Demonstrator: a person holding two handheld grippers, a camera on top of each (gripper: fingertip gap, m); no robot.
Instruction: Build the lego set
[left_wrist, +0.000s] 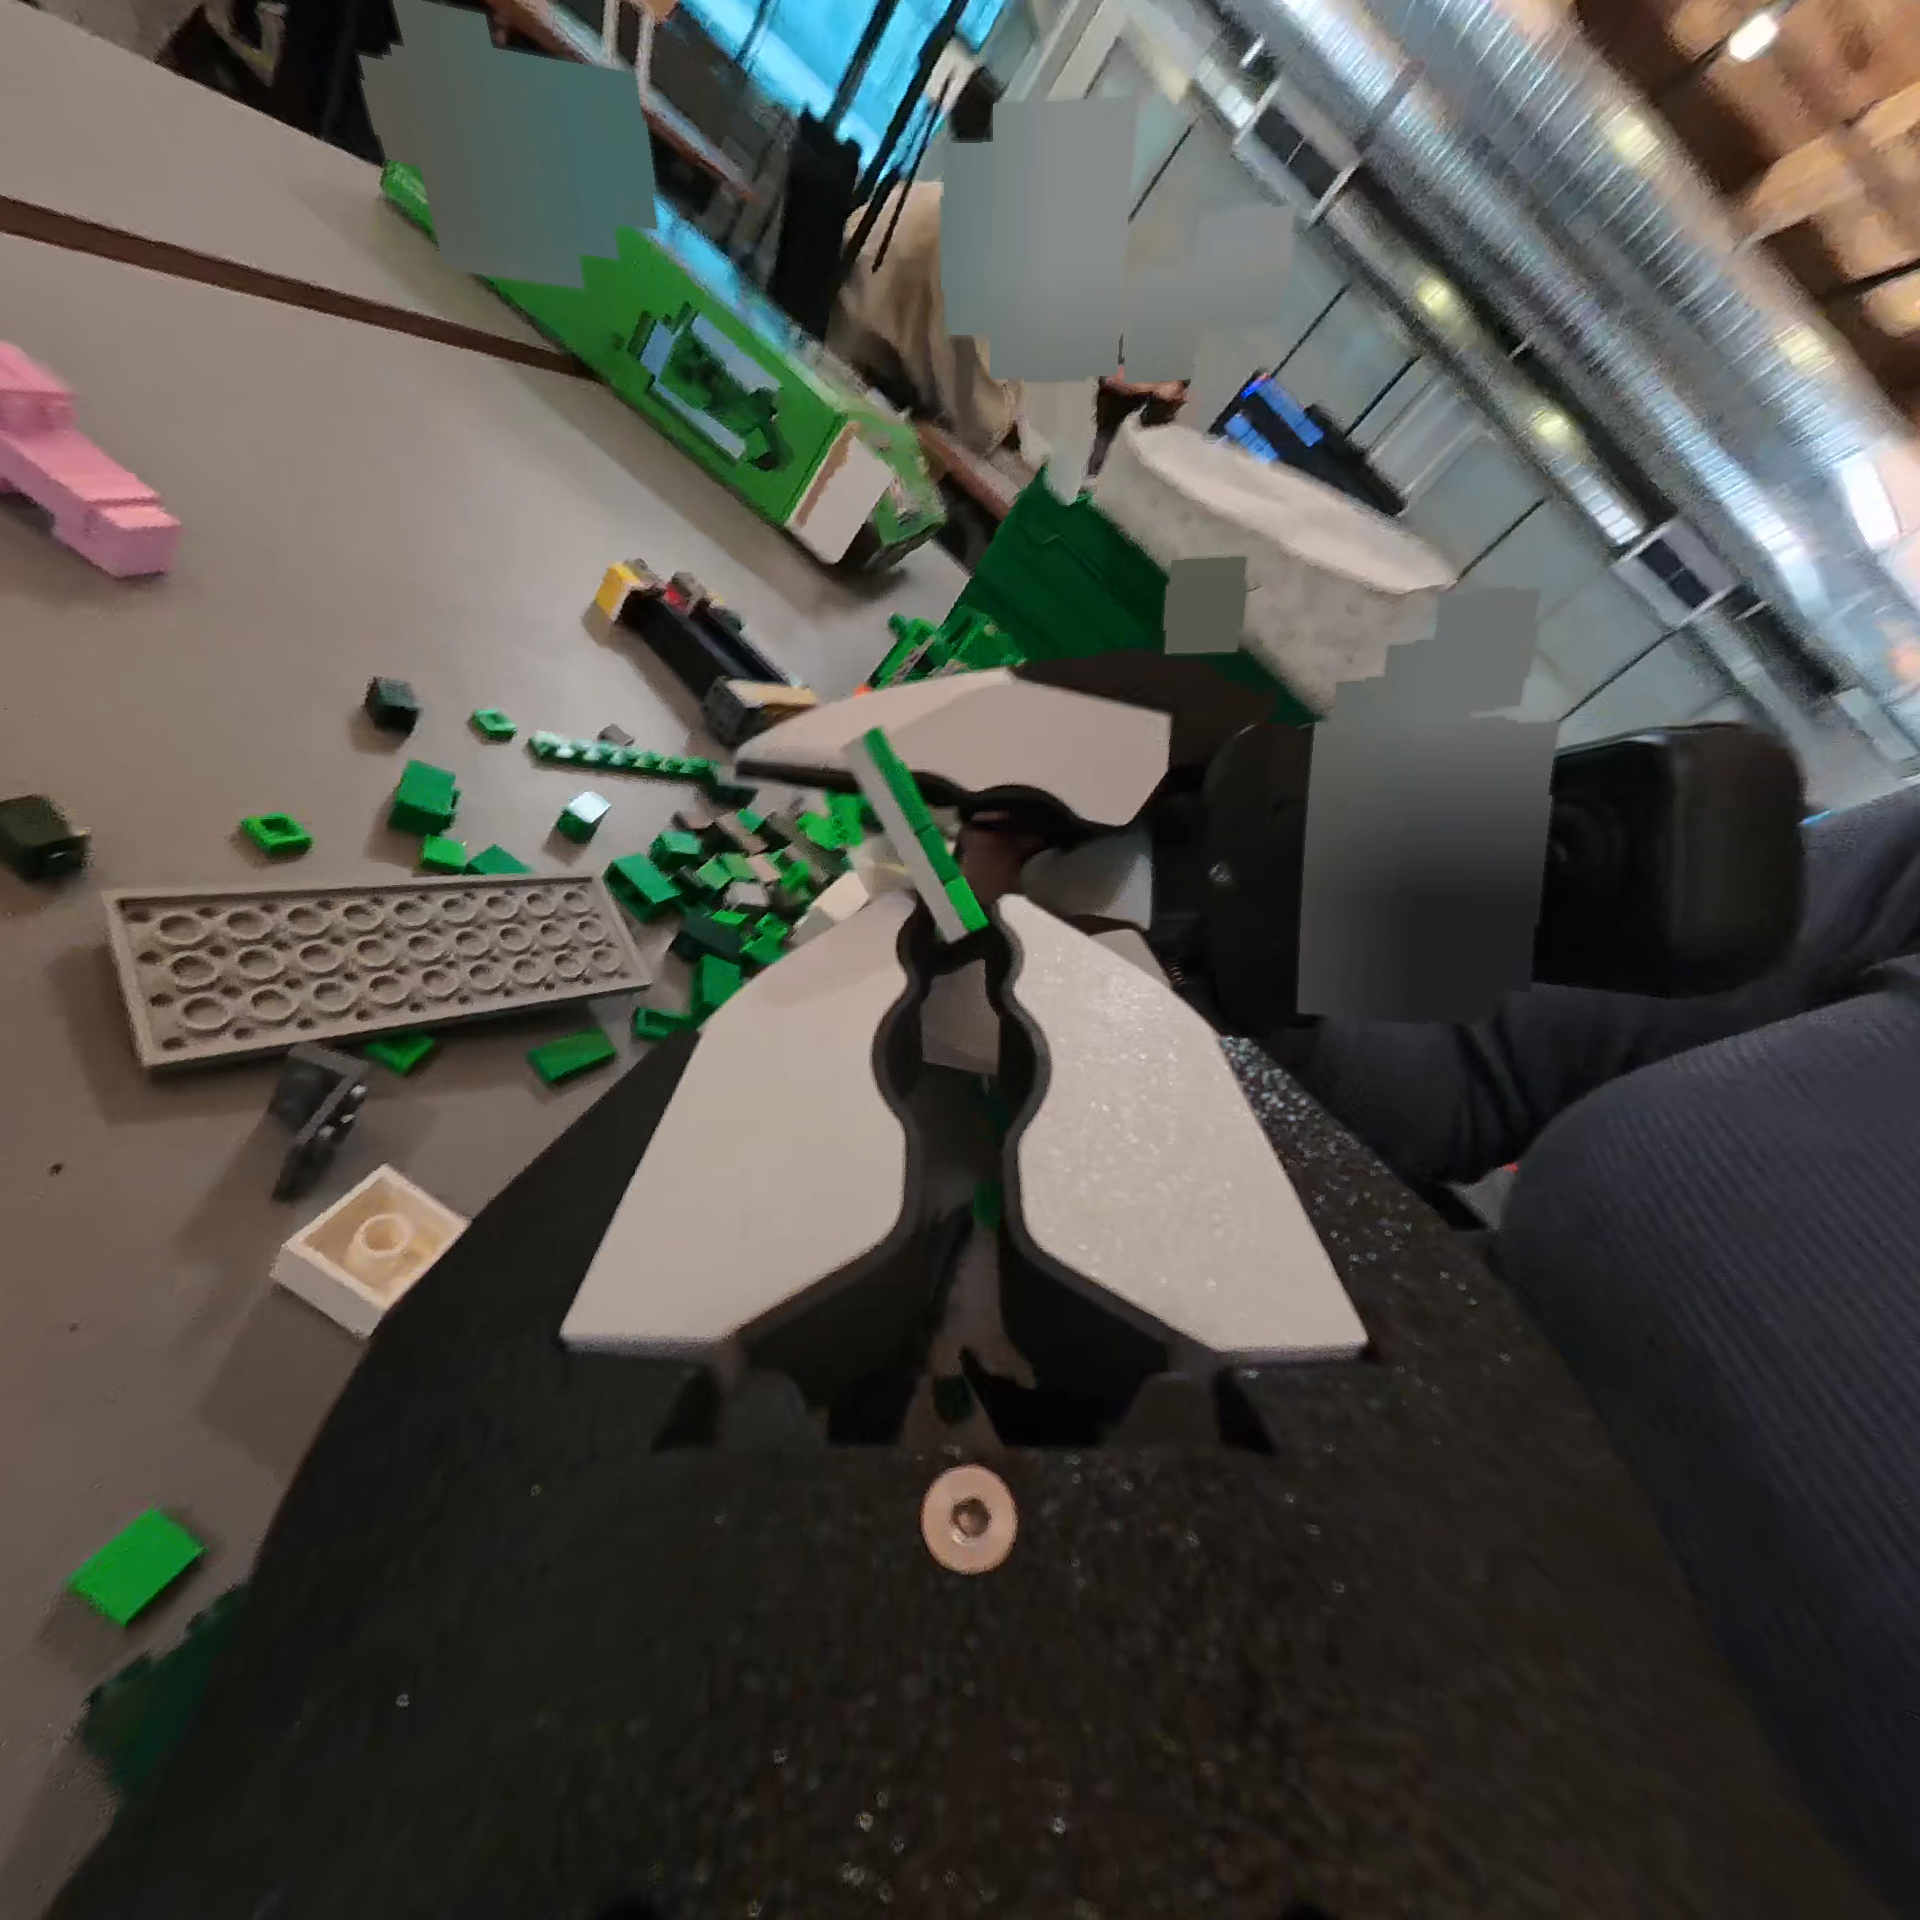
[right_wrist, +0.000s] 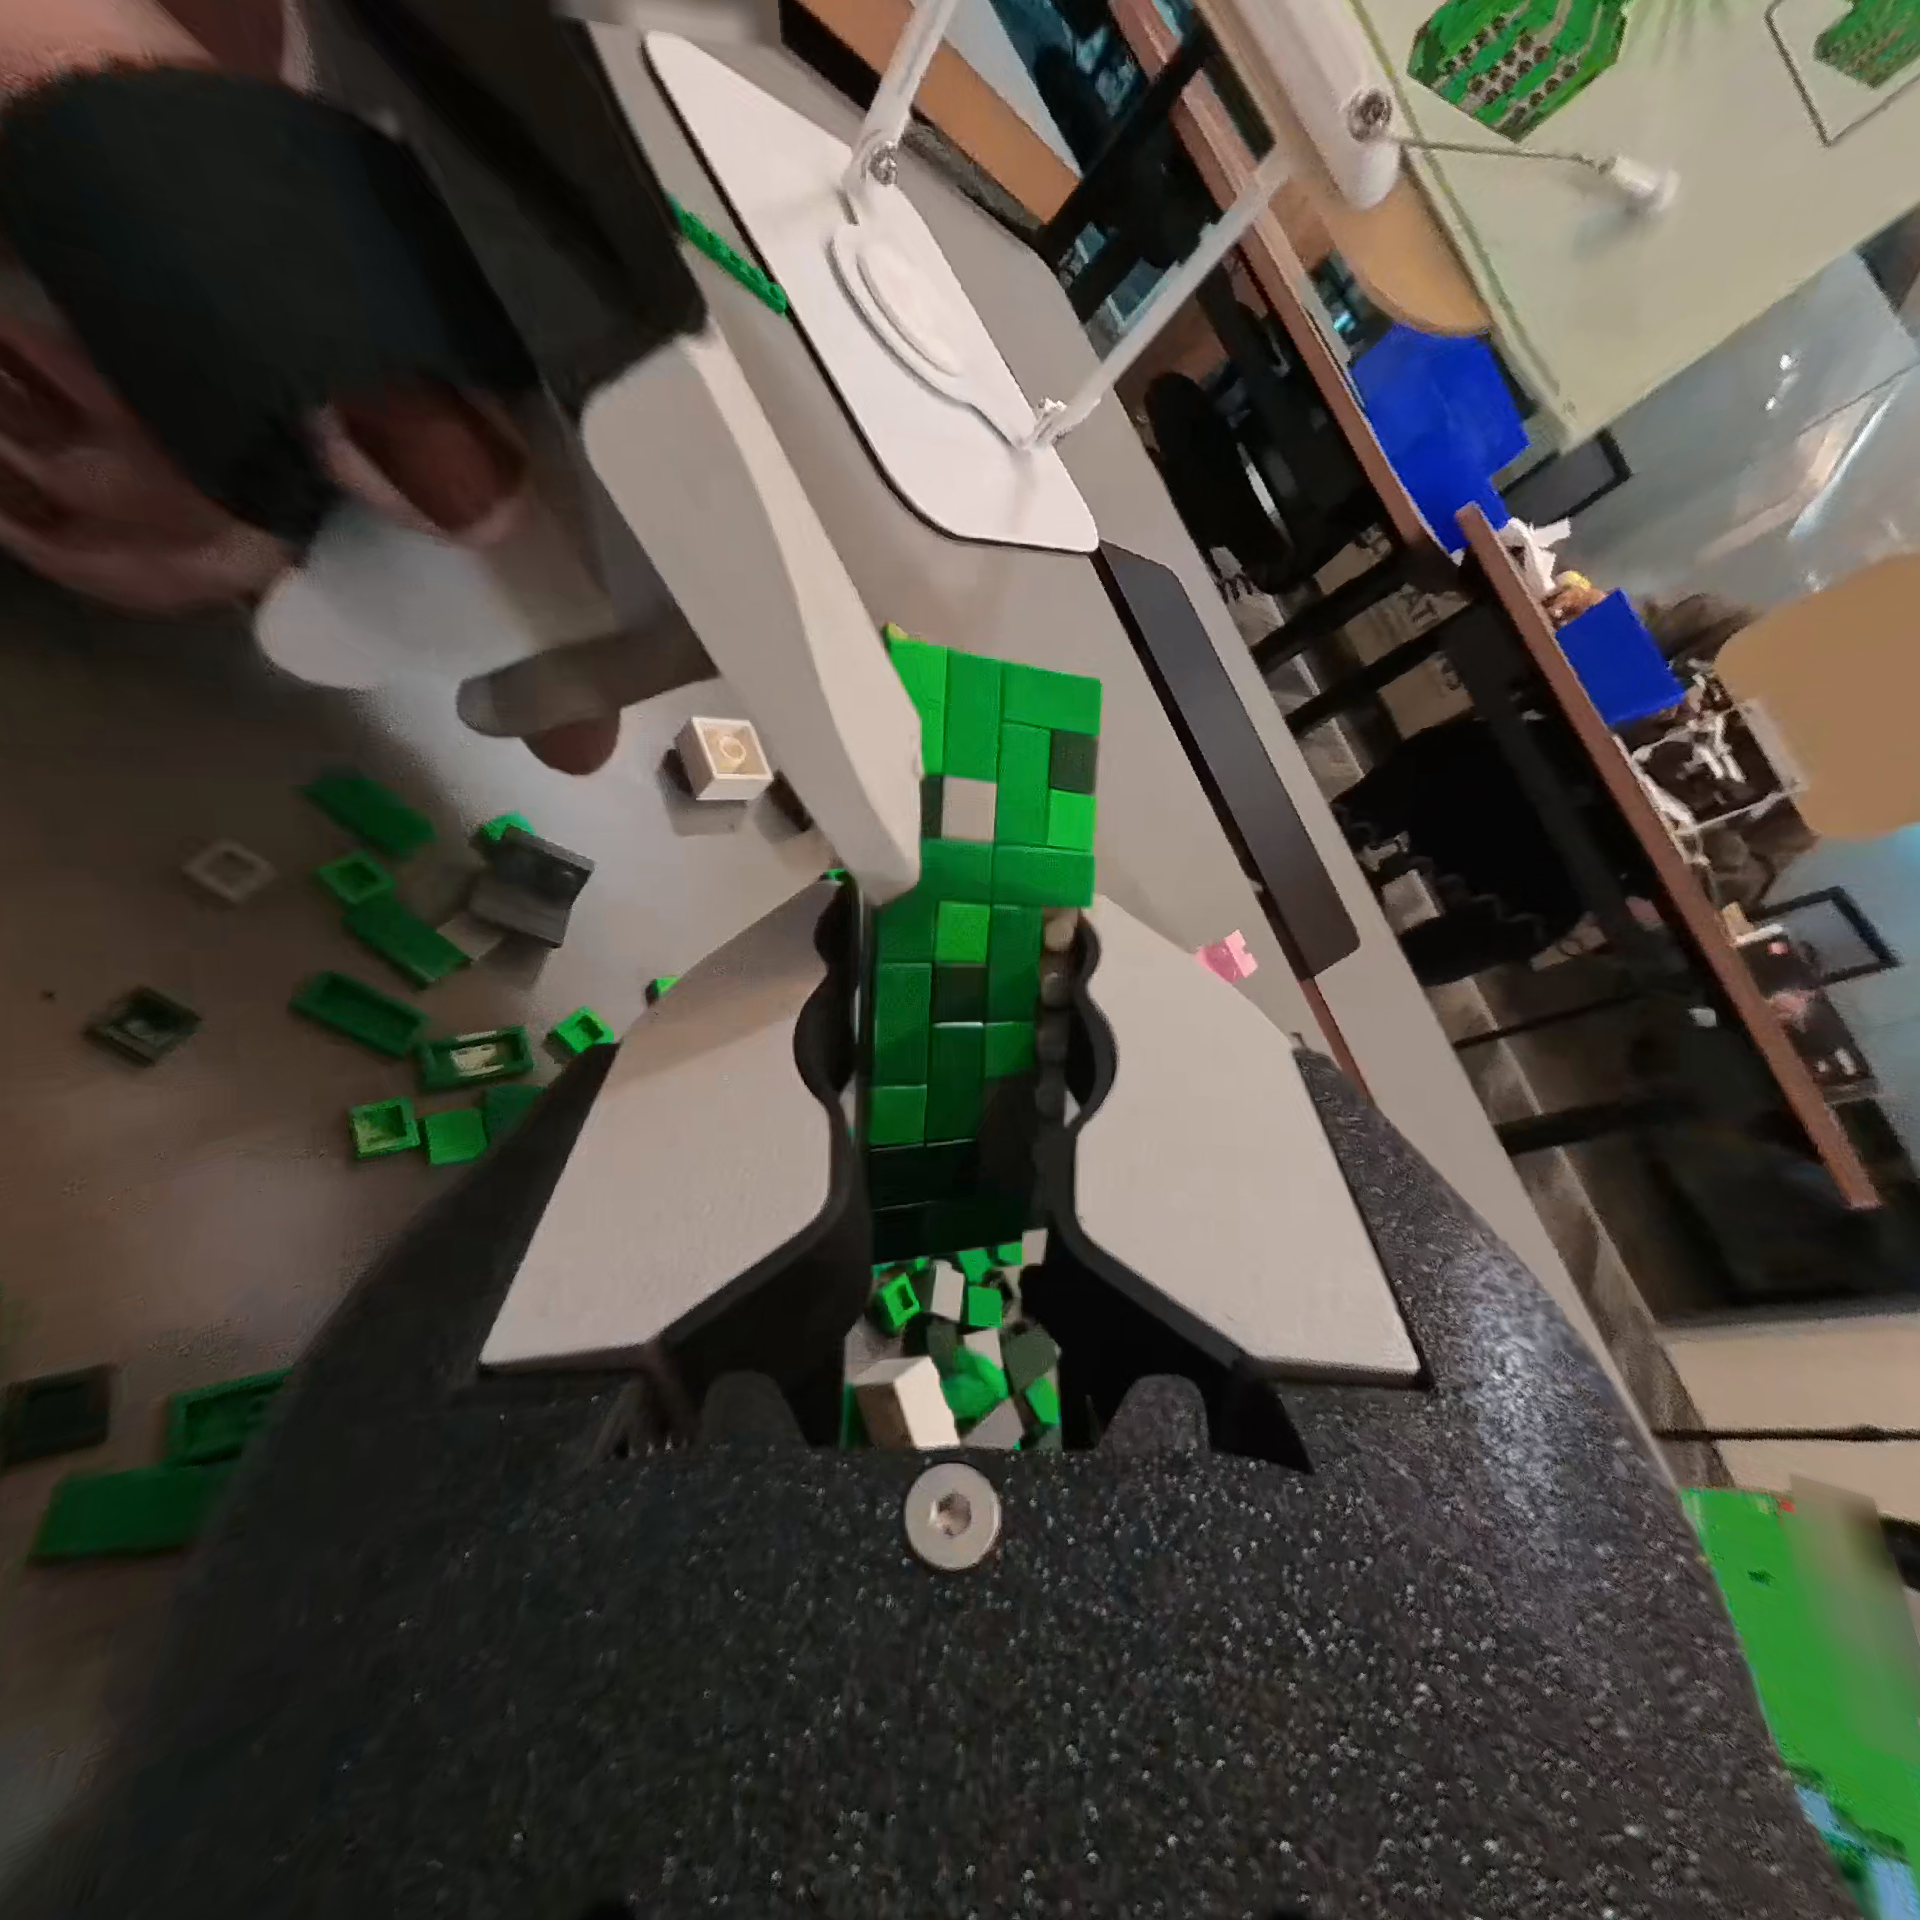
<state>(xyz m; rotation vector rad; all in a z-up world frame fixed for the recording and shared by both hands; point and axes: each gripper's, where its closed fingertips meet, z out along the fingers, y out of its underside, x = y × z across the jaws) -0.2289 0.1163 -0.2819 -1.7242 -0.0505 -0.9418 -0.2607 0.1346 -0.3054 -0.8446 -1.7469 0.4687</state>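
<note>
I judge tiling underway: both grippers, right (right_wrist: 961, 935) and left (left_wrist: 956, 925), clamp the panel (right_wrist: 987, 935); next, seat a tile at 12 o'clock.

I see even, bright indoor light with soft shadows under the bricks on the desk (left_wrist: 312, 436). Both wide-angle views bend at the edges; backgrounds and the hand (right_wrist: 208, 416) smear with blur.

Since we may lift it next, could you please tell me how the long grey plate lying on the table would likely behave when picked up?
The long grey plate looks thin, flat and probably light. It lies underside up, so the hollow tubes may offer some grip. Lying flush on the table, its edge could be hard to get under.
</note>
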